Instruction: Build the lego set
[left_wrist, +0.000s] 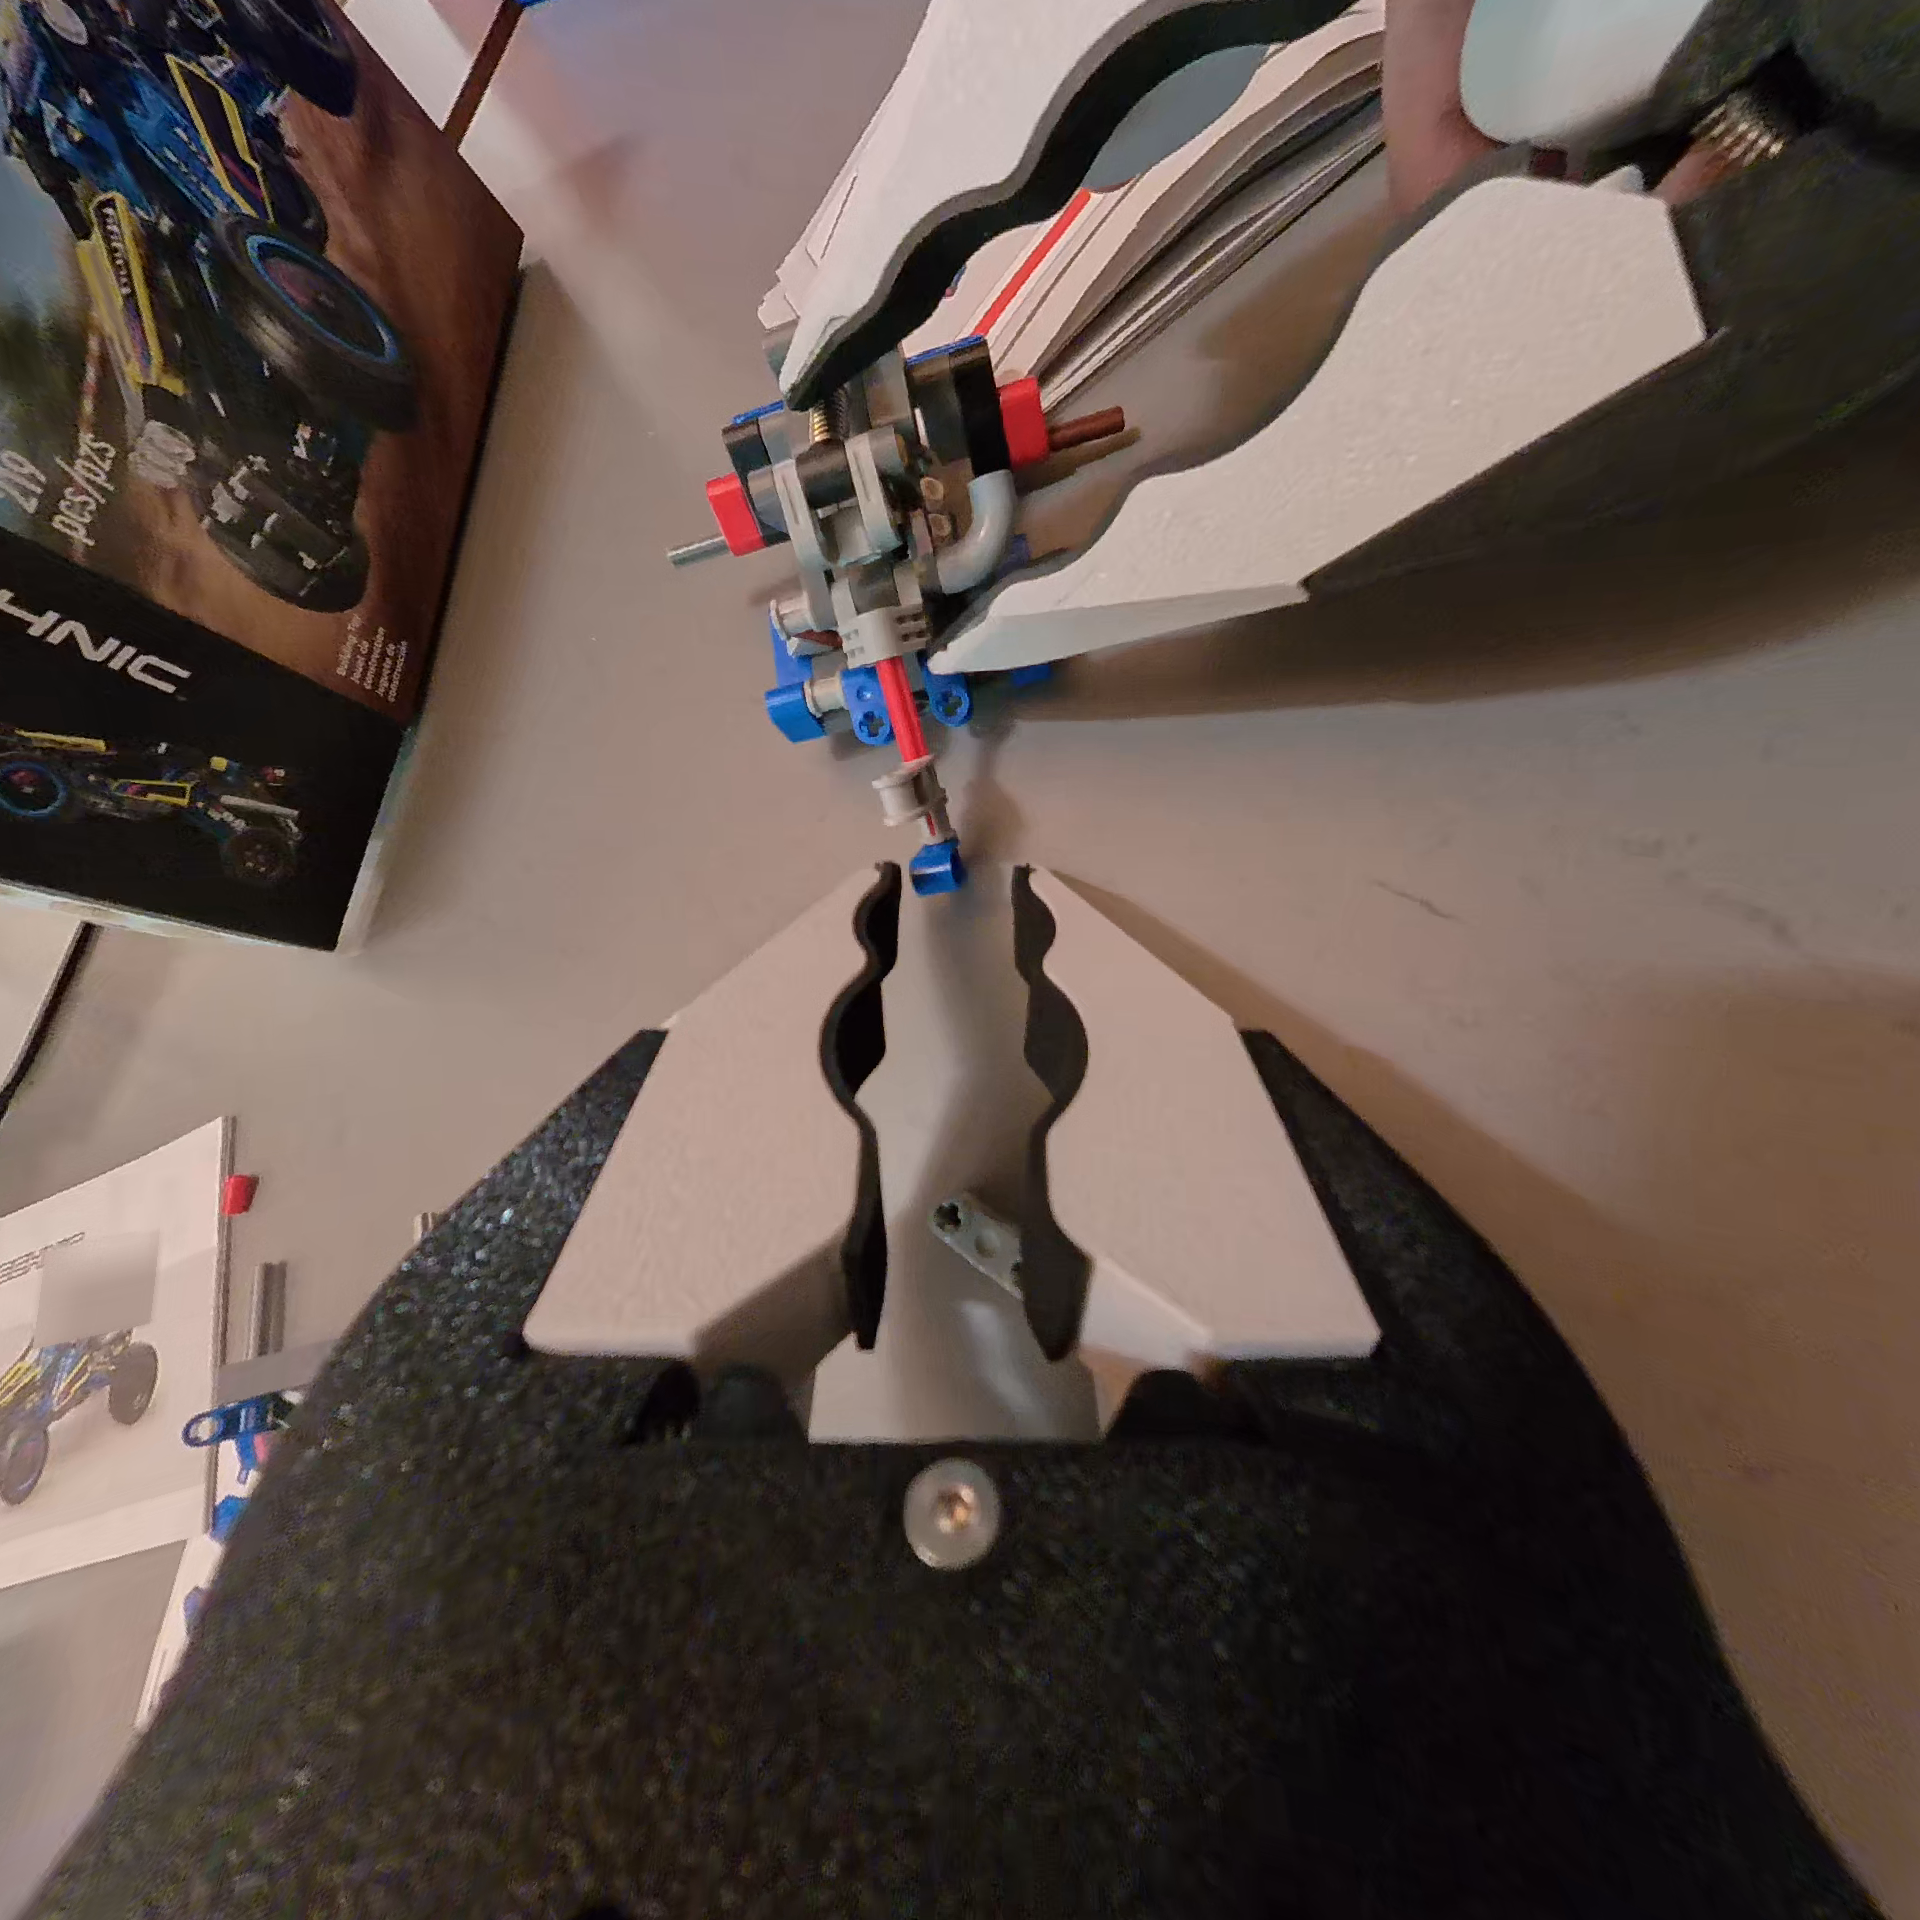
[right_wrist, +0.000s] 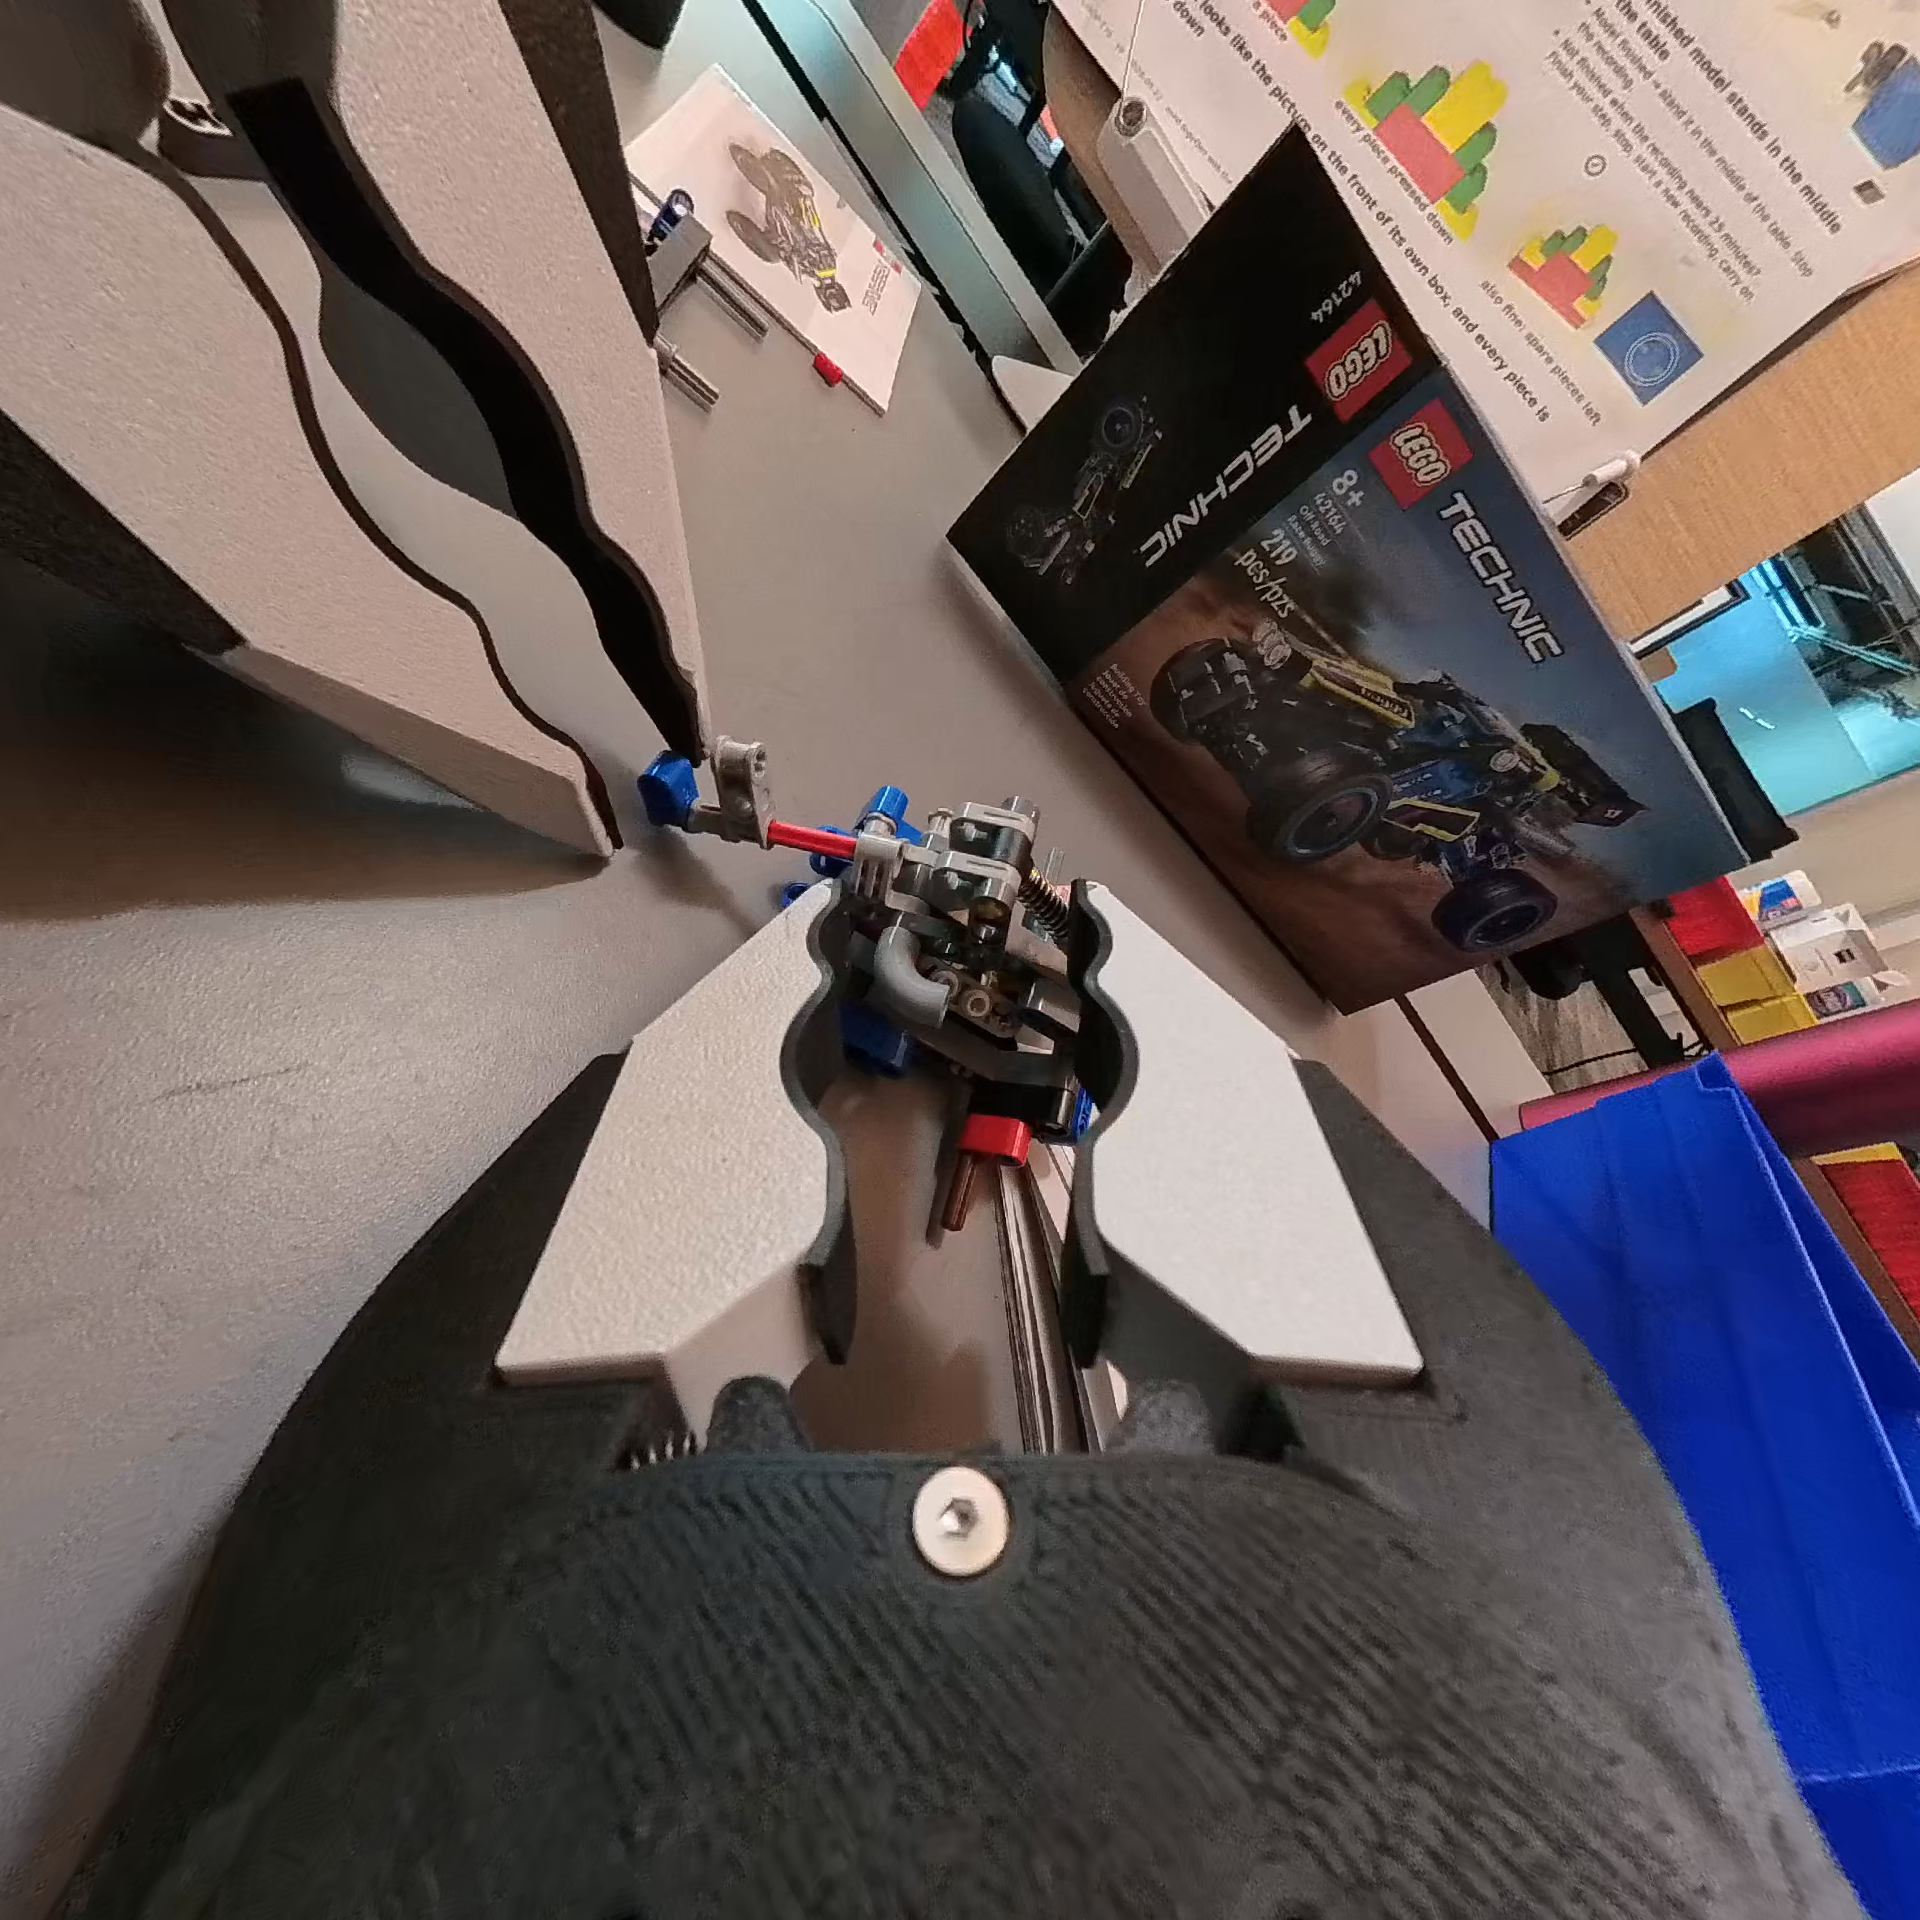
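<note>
My right gripper (right_wrist: 953, 914) is shut on a small brick-built assembly (right_wrist: 966, 935) of grey, black and blue parts with a spring, holding it just over the grey table (right_wrist: 312, 1039). The assembly (left_wrist: 862, 499) also shows in the left wrist view, gripped between the right gripper's fingers (left_wrist: 1039, 613). A red axle (left_wrist: 902, 717) sticks out of it toward my left gripper, carrying a grey connector (left_wrist: 909, 795) and a small blue piece (left_wrist: 938, 868) at its end. My left gripper (left_wrist: 953, 883) is open. The blue piece (right_wrist: 665, 790) sits right at its fingertips (right_wrist: 686, 732) without being pinched.
The set's box (left_wrist: 208, 416) stands at the left, also in the right wrist view (right_wrist: 1351, 675). An instruction booklet (left_wrist: 94, 1351) lies with loose red and grey parts (left_wrist: 268, 1299) beside it. A stack of paper (left_wrist: 1195, 260) lies behind the assembly. A blue bin (right_wrist: 1714, 1351) stands at the right.
</note>
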